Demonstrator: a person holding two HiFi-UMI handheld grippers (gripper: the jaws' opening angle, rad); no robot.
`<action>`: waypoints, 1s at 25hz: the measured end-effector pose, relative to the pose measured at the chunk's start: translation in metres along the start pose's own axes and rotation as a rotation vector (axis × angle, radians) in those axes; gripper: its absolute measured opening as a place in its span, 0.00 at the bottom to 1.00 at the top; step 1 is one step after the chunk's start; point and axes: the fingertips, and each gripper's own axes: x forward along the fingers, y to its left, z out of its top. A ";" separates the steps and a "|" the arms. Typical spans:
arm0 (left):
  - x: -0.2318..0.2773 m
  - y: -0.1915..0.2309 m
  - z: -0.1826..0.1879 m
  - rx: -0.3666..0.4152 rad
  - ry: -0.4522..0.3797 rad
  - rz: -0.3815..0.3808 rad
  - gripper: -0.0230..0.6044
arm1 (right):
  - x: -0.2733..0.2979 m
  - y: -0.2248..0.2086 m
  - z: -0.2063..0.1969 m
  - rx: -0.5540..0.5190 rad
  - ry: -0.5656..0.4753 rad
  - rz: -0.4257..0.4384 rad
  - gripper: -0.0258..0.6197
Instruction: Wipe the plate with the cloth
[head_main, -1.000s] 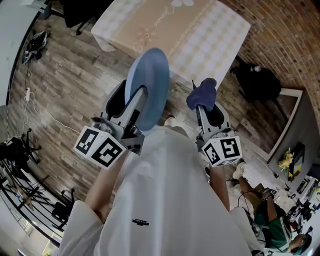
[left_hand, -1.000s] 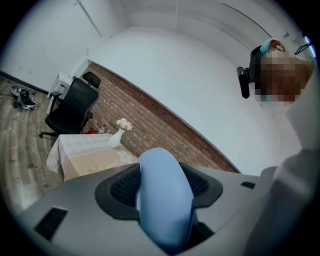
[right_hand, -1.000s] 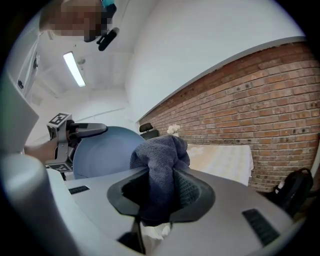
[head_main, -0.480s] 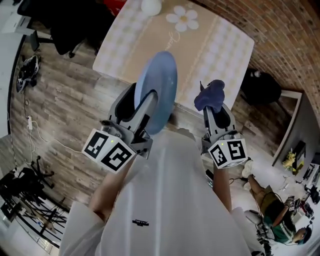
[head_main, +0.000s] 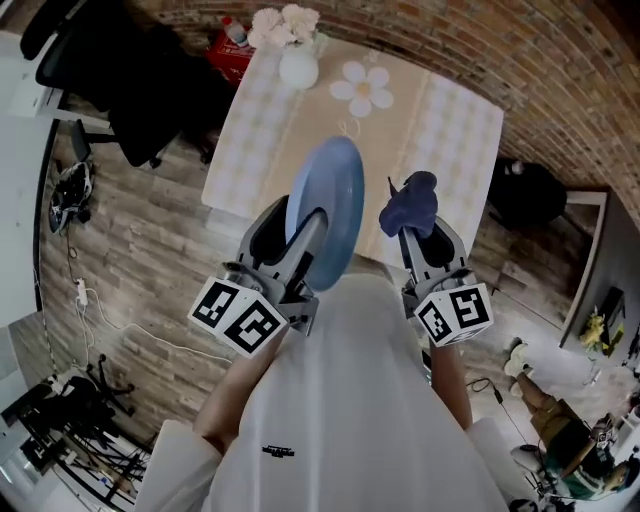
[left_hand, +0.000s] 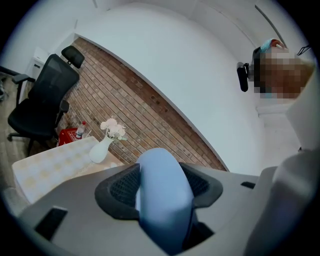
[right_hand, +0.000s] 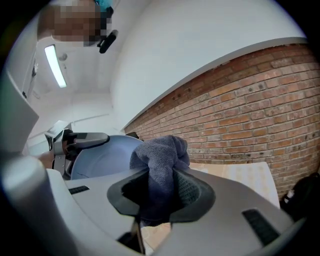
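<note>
Now left gripper (head_main: 306, 236) clamps plate (head_main: 335, 180), centre frame; right gripper (head_main: 418, 232) clamps cloth (head_main: 408, 200) beside it: bring cloth flat onto face.

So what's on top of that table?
A white vase of flowers stands at the far edge of the table. The blue plate and cloth hide some of its near side.

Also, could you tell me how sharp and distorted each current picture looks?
Head view: sharp, evenly lit, brick wall bowed by the wide lens. Left gripper view: strong fisheye, dark corners; the pale blue round plate in the jaws is soft. Right gripper view: same fisheye; the dark blue terry cloth is crisp; a ceiling strip light glares.
</note>
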 end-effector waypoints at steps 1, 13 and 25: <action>0.004 -0.003 0.002 0.002 -0.005 -0.001 0.43 | 0.005 -0.002 0.002 0.009 0.002 0.005 0.23; 0.053 -0.044 0.017 0.045 -0.029 -0.064 0.43 | 0.043 -0.023 0.027 -0.015 0.034 0.036 0.23; 0.084 -0.074 -0.001 0.086 -0.034 -0.066 0.43 | 0.052 -0.046 -0.005 0.025 0.140 0.183 0.23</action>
